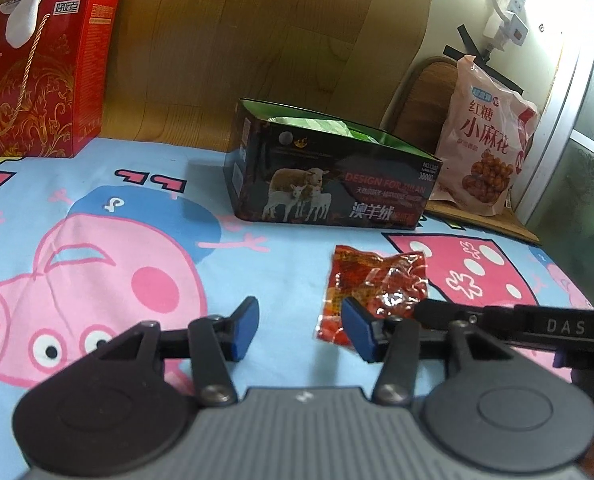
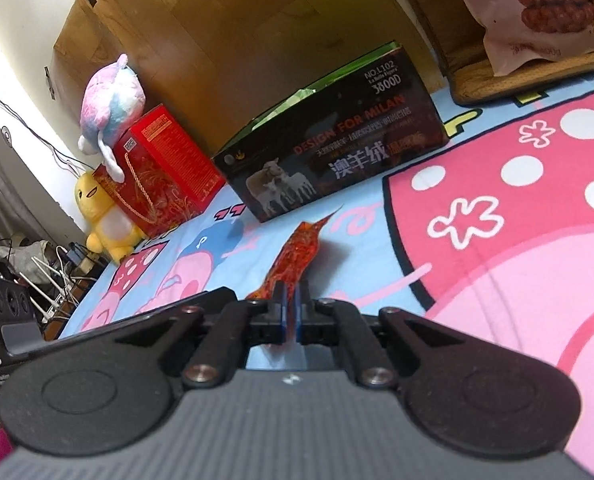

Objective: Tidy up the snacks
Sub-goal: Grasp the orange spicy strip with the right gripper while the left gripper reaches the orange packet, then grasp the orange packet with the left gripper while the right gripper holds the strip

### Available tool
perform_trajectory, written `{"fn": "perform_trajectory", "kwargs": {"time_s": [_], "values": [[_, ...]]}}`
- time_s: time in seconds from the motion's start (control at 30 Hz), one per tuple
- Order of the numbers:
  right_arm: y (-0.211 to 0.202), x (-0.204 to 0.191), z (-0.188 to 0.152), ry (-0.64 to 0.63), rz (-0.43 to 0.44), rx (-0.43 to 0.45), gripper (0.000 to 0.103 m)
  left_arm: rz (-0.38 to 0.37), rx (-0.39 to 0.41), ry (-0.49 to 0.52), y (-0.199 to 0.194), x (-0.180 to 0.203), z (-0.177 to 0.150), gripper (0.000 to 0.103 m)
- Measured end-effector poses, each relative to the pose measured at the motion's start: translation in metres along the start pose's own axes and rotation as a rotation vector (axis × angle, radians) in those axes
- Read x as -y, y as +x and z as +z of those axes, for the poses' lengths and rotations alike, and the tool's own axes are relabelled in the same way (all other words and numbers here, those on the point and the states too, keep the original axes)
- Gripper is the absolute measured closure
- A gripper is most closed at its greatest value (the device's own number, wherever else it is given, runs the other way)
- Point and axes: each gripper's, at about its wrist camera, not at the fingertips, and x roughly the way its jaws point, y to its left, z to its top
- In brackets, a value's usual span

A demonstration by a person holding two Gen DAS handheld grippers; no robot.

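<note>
Only in the right wrist view is the red snack packet [image 2: 297, 252] seen pinched by the right tool [image 2: 292, 316]; the left tool [image 1: 301, 328] is spread wide, holding nothing.

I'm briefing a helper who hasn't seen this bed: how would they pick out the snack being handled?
On the cartoon pig bedsheet, in front of the dark open box with sheep pictures, the right gripper pinches a small snack packet. It is the only crinkly, red-orange transparent packet, far smaller than the pink bag behind.
</note>
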Motion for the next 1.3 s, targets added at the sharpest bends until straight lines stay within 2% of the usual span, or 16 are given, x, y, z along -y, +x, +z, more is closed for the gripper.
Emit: {"fn": "perform_trajectory", "kwargs": {"time_s": [0.37,0.53,0.73,1.0,1.1,1.17,1.27,1.3], "values": [[0.002,0.002,0.001,0.006,0.017,-0.022,0.096,0.006,0.001,0.0,0.0,0.002,0.0,0.056],[-0.003,0.008,0.001,0.057,0.024,0.001,0.097,-0.008,0.003,-0.028,-0.001,-0.002,0.001,0.056],[-0.01,0.029,0.003,0.192,0.065,0.03,0.098,-0.042,0.001,-0.062,-0.001,-0.008,0.002,0.051],[-0.008,0.03,0.005,0.197,0.083,-0.003,0.093,-0.027,-0.003,-0.021,0.0,-0.001,0.001,0.048],[-0.007,0.029,0.005,0.195,0.087,-0.01,0.093,-0.038,-0.01,0.021,0.002,0.006,0.0,0.052],[-0.007,0.029,0.005,0.197,0.096,-0.014,0.093,-0.07,-0.022,0.047,0.003,0.009,-0.001,0.063],[-0.006,0.029,0.006,0.197,0.104,-0.022,0.092,-0.111,-0.037,0.085,0.004,0.015,-0.003,0.072],[-0.005,0.029,0.006,0.195,0.101,-0.025,0.089,-0.116,-0.037,0.097,0.004,0.017,-0.004,0.072]]}}
